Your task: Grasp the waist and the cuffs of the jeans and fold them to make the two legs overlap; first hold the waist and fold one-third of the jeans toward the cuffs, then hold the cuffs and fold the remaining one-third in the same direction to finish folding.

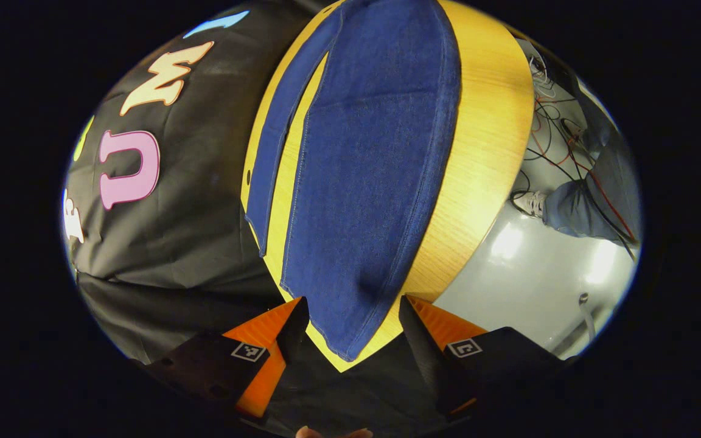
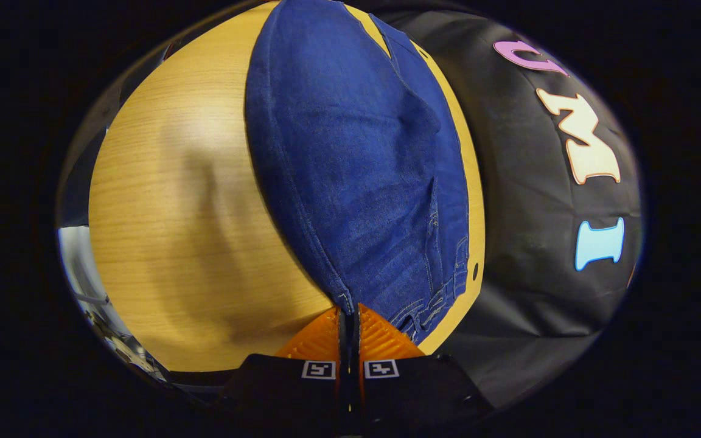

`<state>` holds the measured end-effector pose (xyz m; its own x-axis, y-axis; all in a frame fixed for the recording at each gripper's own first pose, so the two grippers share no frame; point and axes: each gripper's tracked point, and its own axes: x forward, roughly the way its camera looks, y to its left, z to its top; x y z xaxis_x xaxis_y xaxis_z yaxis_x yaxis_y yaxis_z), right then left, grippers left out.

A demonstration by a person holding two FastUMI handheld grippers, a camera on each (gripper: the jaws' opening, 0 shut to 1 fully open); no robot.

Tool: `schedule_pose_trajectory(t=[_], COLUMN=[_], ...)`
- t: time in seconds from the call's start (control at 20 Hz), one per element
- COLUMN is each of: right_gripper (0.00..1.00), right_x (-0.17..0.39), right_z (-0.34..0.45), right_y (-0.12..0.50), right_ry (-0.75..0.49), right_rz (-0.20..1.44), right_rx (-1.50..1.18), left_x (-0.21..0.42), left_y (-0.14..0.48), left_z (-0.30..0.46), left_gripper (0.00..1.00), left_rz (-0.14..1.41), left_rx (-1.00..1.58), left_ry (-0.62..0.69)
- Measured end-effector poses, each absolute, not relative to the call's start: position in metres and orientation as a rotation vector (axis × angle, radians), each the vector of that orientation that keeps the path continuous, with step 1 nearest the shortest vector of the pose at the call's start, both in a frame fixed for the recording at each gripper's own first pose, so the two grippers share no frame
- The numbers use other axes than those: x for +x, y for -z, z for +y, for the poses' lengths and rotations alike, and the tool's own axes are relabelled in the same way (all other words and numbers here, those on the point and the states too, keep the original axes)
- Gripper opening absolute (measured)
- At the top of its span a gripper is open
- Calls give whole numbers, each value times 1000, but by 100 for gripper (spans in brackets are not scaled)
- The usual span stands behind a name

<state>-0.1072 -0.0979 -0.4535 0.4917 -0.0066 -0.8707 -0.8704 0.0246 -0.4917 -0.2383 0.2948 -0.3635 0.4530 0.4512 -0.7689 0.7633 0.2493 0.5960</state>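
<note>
Blue jeans (image 1: 362,158) lie flat along the wooden table (image 1: 484,134), one leg mostly laid over the other. In the left gripper view the cuff end (image 1: 344,331) points at my left gripper (image 1: 353,313), which stands open with the cuff between its orange fingers (image 1: 265,331) but not pinched. In the right gripper view the jeans (image 2: 350,152) run away from me. The waist corner (image 2: 343,298) sits pinched between the closed orange fingers (image 2: 375,337) of my right gripper (image 2: 348,313). The waistband with belt loops (image 2: 442,292) lies to the right of the grip.
Black cloth wall (image 1: 174,231) hangs close along one long side of the table. On the other side is grey floor (image 1: 527,274) with cables (image 1: 557,140) and a person's leg and shoe (image 1: 569,207). Bare tabletop (image 2: 174,213) spreads left of the jeans in the right gripper view.
</note>
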Motion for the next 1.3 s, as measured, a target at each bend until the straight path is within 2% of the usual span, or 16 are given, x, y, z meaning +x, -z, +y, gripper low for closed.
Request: schedule_pose_trajectory(t=[0.35, 0.4, 0.45, 0.5, 0.55, 0.8, 1.0, 1.3], right_gripper=[3, 4, 4, 4, 4, 4, 4, 4], right_x=[-106, -106, -106, -106, -107, -102, -76, -30], right_z=[-98, -98, -98, -98, -98, -94, -88, -74], right_y=[453, 451, 451, 451, 451, 440, 406, 350], right_ry=[-775, -768, -759, -744, -728, -642, -540, -445], right_rz=[825, 825, 826, 832, 839, 799, 703, 557], right_rx=[-1401, -1400, -1394, -1382, -1364, -1295, -1207, -1153], left_x=[-227, -229, -230, -232, -232, -235, -209, -158], left_y=[382, 386, 388, 388, 387, 386, 358, 310], left_z=[294, 295, 294, 294, 292, 293, 293, 295], left_gripper=[63, 45, 38, 19, 15, 0, 0, 0], left_rz=[1162, 1177, 1181, 1187, 1192, 1237, 1208, 1155], left_rx=[1426, 1413, 1402, 1399, 1390, 1317, 1141, 973], left_ry=[383, 385, 374, 363, 362, 251, -4, -176])
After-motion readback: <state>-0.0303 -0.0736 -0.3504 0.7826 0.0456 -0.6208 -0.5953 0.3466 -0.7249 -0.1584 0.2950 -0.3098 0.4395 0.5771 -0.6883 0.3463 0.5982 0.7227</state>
